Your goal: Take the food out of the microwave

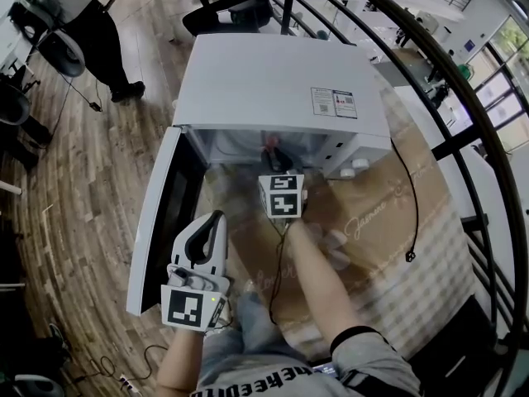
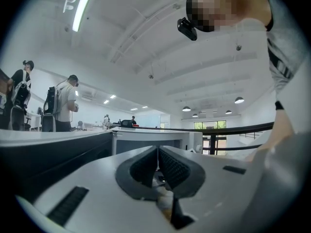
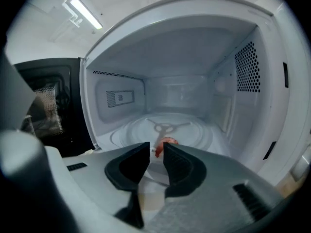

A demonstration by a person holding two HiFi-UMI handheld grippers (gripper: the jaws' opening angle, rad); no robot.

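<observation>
A white microwave (image 1: 273,81) stands on the table with its door (image 1: 161,213) swung open to the left. In the right gripper view a small reddish piece of food (image 3: 167,141) lies on the glass turntable (image 3: 194,130), just beyond my fingertips. My right gripper (image 3: 156,147) is at the oven's mouth, jaws open by a narrow gap with nothing held; in the head view it (image 1: 273,157) reaches into the opening. My left gripper (image 1: 216,219) hangs back beside the door, near my body. It (image 2: 157,154) is shut, empty and pointing upward.
Brown paper (image 1: 397,246) covers the table. A black cable (image 1: 409,213) trails off the microwave's right side. A dark railing (image 1: 463,122) curves behind and to the right. A person (image 1: 91,23) stands on the wooden floor at the far left.
</observation>
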